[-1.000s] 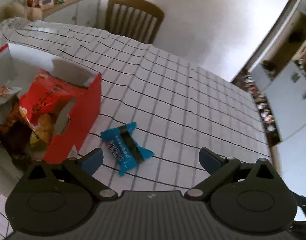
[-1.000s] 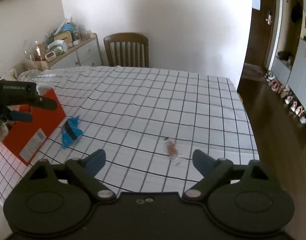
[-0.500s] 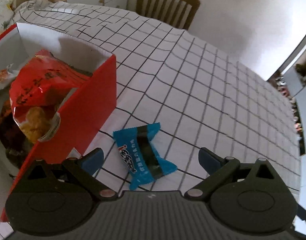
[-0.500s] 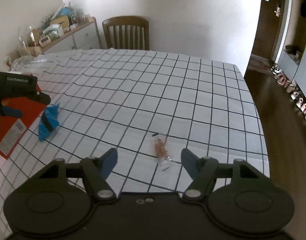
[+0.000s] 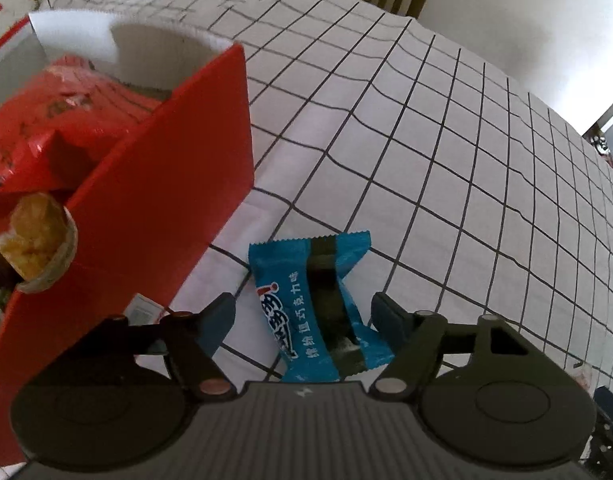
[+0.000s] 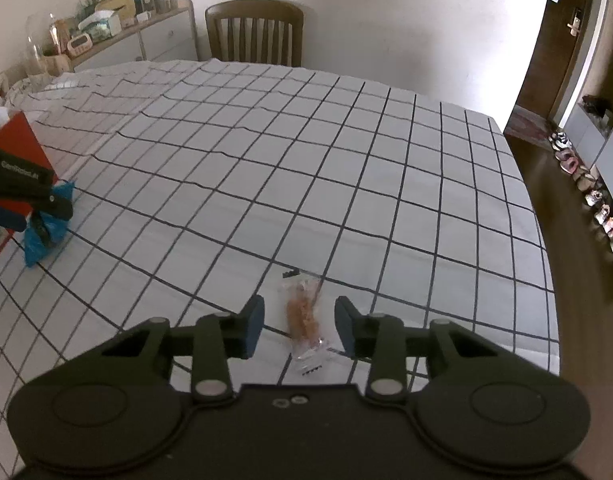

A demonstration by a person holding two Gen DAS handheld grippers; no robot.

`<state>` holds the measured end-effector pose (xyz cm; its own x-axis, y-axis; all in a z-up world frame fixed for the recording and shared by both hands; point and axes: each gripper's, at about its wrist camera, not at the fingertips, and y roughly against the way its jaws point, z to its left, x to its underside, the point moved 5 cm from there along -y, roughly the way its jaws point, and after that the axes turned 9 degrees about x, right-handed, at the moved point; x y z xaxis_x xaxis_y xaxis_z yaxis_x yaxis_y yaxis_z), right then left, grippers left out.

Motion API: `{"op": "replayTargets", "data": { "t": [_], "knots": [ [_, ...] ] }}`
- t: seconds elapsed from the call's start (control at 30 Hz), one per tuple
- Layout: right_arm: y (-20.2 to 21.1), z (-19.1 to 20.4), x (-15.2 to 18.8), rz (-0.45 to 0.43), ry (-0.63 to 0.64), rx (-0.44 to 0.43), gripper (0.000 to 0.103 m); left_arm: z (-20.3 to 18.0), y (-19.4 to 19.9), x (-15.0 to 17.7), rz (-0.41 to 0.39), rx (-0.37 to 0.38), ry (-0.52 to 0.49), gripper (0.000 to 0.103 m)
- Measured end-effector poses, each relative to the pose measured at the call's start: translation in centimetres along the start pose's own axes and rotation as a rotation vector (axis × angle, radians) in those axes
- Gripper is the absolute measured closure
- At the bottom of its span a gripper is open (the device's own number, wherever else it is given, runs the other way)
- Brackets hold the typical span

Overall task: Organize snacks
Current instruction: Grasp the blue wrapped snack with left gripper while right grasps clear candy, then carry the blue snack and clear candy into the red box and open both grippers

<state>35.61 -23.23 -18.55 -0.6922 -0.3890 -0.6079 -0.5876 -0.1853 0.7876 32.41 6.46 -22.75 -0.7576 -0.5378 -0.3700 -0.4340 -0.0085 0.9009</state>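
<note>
A blue snack packet (image 5: pixel 320 304) lies on the checked tablecloth beside a red box (image 5: pixel 154 216) that holds a red chip bag (image 5: pixel 54 124) and other snacks. My left gripper (image 5: pixel 304 314) is open, its fingers on either side of the blue packet, not touching it. In the right wrist view, a small clear packet with an orange snack (image 6: pixel 302 316) lies on the cloth. My right gripper (image 6: pixel 299 322) is open, half closed around it, fingers apart from it. The left gripper (image 6: pixel 22 196) and blue packet (image 6: pixel 46 228) show at the far left there.
A wooden chair (image 6: pixel 254 32) stands at the table's far side. A sideboard with jars and boxes (image 6: pixel 106 36) is at the back left. The table's right edge (image 6: pixel 538 216) drops to a dark floor with shoes along the wall.
Both grippers moved down and forward over their packets. The left gripper's fingers narrowed around the blue packet. The right gripper's fingers narrowed around the clear packet.
</note>
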Motion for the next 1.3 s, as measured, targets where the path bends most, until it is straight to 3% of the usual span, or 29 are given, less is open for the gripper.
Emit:
{"op": "replayTargets", "data": {
  "t": [0.1,0.23,0.43,0.83,1.3],
  "knots": [
    [-0.5,-0.1,0.1,0.008,0.003,0.006,0.077,-0.2,-0.1,0.0,-0.006,-0.007,-0.017,0.036],
    [-0.9,-0.2,0.2,0.014,0.006,0.018,0.085,-0.5,0.1,-0.1,-0.014,0.0,-0.03,0.054],
    [-1.1,0.1,0.2,0.011,0.01,0.026,0.088,-0.6,0.4,0.1,-0.017,0.013,-0.046,0.064],
    [1.5,0.7,0.6,-0.007,-0.018,0.006,0.089,0.0,2.7,2.3,-0.018,0.058,-0.099,0.066],
    [7.3,2.9,1.2,-0.048,-0.047,-0.067,0.089,1.6,6.7,4.8,-0.007,0.121,-0.129,0.066]
  ]
}}
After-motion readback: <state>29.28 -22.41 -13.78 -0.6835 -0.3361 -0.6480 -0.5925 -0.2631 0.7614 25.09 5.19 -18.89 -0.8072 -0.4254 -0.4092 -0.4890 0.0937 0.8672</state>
